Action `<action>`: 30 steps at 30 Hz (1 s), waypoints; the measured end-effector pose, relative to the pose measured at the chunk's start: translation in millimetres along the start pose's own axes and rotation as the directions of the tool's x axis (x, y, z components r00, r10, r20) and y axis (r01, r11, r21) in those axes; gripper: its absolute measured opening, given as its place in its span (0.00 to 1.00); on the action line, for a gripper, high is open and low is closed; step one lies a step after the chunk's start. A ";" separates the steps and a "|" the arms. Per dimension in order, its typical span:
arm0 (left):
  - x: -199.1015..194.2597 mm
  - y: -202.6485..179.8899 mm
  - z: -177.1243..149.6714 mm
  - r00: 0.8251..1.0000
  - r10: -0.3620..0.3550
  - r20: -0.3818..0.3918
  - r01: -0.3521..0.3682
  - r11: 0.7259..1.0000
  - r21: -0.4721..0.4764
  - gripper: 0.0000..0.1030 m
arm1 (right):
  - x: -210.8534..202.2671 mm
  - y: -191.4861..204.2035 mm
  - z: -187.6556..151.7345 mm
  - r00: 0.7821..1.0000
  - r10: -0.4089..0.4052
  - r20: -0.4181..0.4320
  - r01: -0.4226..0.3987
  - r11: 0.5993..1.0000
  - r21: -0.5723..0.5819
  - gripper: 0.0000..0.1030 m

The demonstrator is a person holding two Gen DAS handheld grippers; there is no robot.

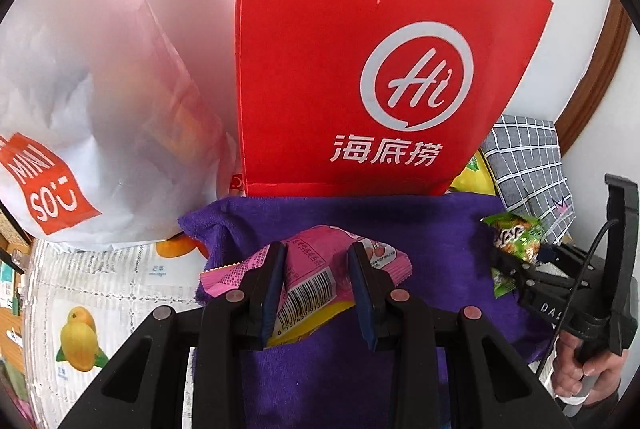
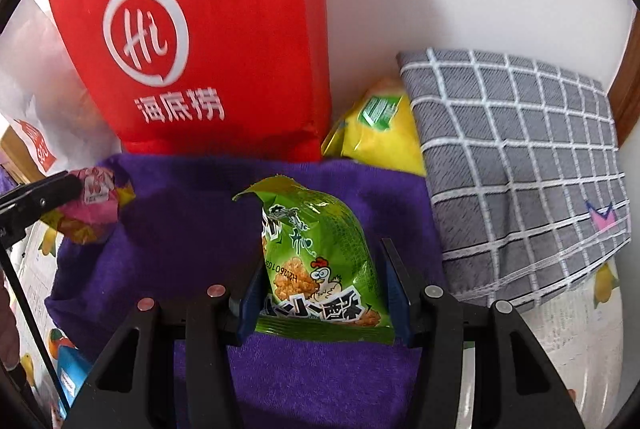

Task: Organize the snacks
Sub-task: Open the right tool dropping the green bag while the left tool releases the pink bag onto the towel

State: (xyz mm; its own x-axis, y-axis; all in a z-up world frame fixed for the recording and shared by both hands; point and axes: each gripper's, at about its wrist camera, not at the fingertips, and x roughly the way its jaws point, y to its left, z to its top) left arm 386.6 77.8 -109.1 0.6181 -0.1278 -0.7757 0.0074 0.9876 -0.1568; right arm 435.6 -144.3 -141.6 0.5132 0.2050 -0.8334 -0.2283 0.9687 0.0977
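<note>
My left gripper (image 1: pixel 318 269) is shut on a pink snack packet (image 1: pixel 316 269) with a barcode, held just over a purple towel (image 1: pixel 420 229). My right gripper (image 2: pixel 320 281) is shut on a green snack packet (image 2: pixel 320 261) with a chicken drawing, over the same towel (image 2: pixel 180 229). The right gripper with the green packet (image 1: pixel 516 233) shows at the right of the left wrist view. The left gripper with the pink packet (image 2: pixel 96 201) shows at the left of the right wrist view. A red Haidilao bag (image 1: pixel 360 49) (image 2: pixel 208 41) stands behind the towel.
A white Miniso bag (image 1: pixel 80 109) stands left of the red bag. A grey checked cloth (image 2: pixel 520 169) lies at the right, with a yellow packet (image 2: pixel 380 129) tucked beside it. A fruit-print tablecloth (image 1: pixel 100 309) covers the table. A white wall is behind.
</note>
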 end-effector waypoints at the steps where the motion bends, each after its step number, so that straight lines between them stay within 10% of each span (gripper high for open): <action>1: 1.1 -0.4 -0.5 1.000 -0.003 -0.001 0.003 1.000 0.000 0.30 | 3.5 0.4 -1.0 1.000 0.005 -0.009 -0.005 1.000 0.000 0.51; 18: 13.6 -12.8 -6.3 0.999 -0.002 -0.047 0.003 1.000 0.030 0.31 | 33.4 3.3 -3.7 0.996 0.004 -0.087 -0.004 1.000 -0.002 0.53; 21: 15.2 -13.0 -8.3 0.998 0.002 -0.069 0.000 1.000 0.027 0.33 | 22.3 3.1 -2.5 0.998 0.018 -0.067 -0.018 1.000 -0.007 0.68; 25: 9.1 -12.2 -11.7 0.996 0.028 -0.081 -0.027 0.999 0.018 0.56 | 1.9 5.7 2.6 0.999 0.038 -0.024 -0.038 0.999 -0.008 0.73; 30: -17.9 -8.1 -17.0 0.998 0.043 -0.055 -0.043 0.999 0.011 0.58 | -34.1 11.8 5.4 0.998 0.046 0.049 -0.046 0.999 0.006 0.73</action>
State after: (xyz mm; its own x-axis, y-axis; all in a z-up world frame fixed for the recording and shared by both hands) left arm 362.0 70.5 -104.3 0.5737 -0.0899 -0.8141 -0.0103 0.9931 -0.1169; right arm 419.8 -139.1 -109.1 0.5424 0.2559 -0.8002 -0.2471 0.9589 0.1393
